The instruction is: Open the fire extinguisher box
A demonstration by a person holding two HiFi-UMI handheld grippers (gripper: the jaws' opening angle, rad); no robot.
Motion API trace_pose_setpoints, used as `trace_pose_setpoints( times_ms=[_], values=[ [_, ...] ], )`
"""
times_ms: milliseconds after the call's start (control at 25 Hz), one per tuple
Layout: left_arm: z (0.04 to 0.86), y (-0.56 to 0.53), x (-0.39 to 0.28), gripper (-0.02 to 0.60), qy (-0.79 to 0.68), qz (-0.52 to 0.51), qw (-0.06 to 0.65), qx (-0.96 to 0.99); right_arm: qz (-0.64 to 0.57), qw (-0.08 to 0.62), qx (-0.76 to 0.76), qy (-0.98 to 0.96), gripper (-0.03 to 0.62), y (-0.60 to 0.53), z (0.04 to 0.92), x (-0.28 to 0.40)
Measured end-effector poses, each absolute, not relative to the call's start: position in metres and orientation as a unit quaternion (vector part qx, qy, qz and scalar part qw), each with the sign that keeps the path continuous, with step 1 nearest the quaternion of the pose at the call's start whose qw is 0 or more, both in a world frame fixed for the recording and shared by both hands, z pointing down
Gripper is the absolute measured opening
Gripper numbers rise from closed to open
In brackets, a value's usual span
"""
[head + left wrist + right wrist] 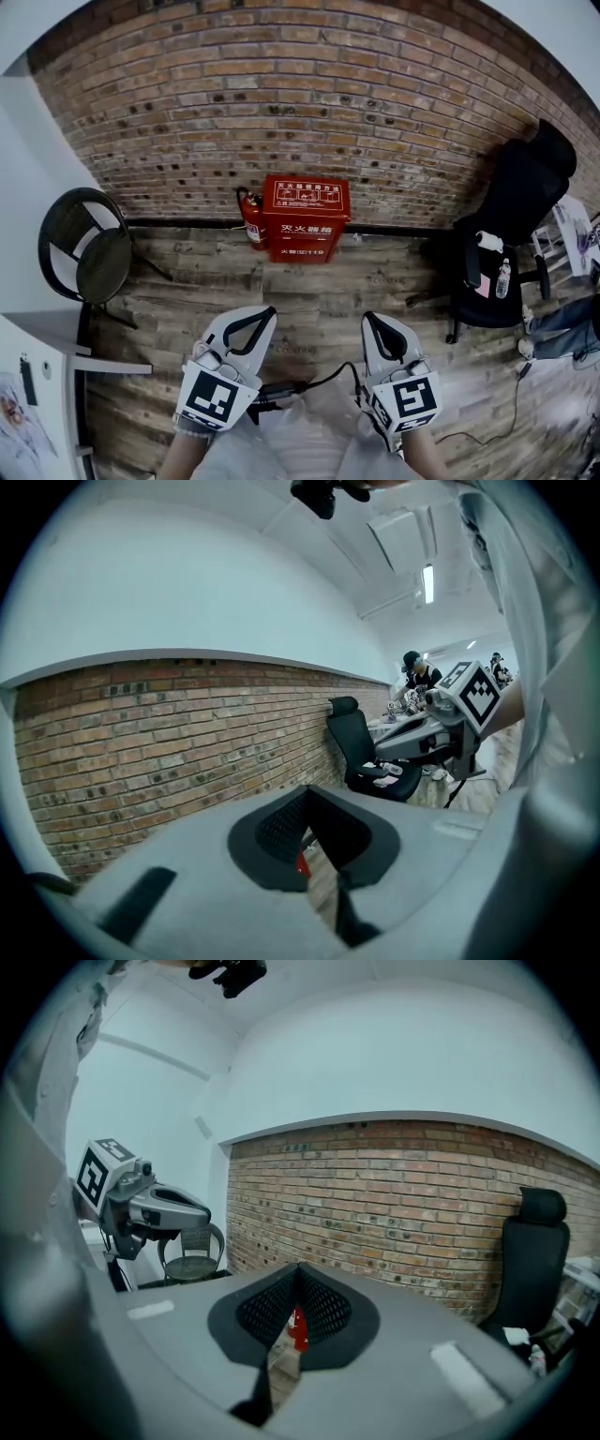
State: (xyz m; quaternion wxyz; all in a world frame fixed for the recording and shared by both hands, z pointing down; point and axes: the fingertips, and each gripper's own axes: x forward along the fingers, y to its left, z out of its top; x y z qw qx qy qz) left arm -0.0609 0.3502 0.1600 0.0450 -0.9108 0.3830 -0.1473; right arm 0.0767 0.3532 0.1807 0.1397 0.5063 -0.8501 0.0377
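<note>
The red fire extinguisher box (305,219) stands shut on the wooden floor against the brick wall, with a red extinguisher (251,221) beside it on its left. Both grippers hover well short of the box and point toward it, with floor between. My left gripper (270,311) has its black pads meeting at the tips, with nothing held. My right gripper (367,317) is shut and empty too. In the left gripper view a sliver of the red box (302,864) shows below the left gripper (309,791). The right gripper view shows the red box (297,1327) under the right gripper (298,1267).
A black office chair (511,225) stands to the right of the box. A round dark wicker chair (80,248) is at the left. A white table (37,375) edges the lower left. A cable (487,422) trails on the floor at right. People sit far off (412,672).
</note>
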Motion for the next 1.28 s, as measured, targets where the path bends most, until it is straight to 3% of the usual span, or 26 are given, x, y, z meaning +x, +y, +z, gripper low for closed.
trace_pose_setpoints(
  times_ms=[600,1280],
  values=[
    [0.164,0.334,-0.072,-0.001,0.399,-0.142,0.05,-0.905,0.016,0.166,0.501,-0.849,0.008,0.341,0.186,0.072],
    [0.168,0.207,-0.055,0.0,0.437,-0.151,0.048,-0.885,0.013,0.173,0.457,-0.872,0.008,0.2,0.197,0.084]
  ],
)
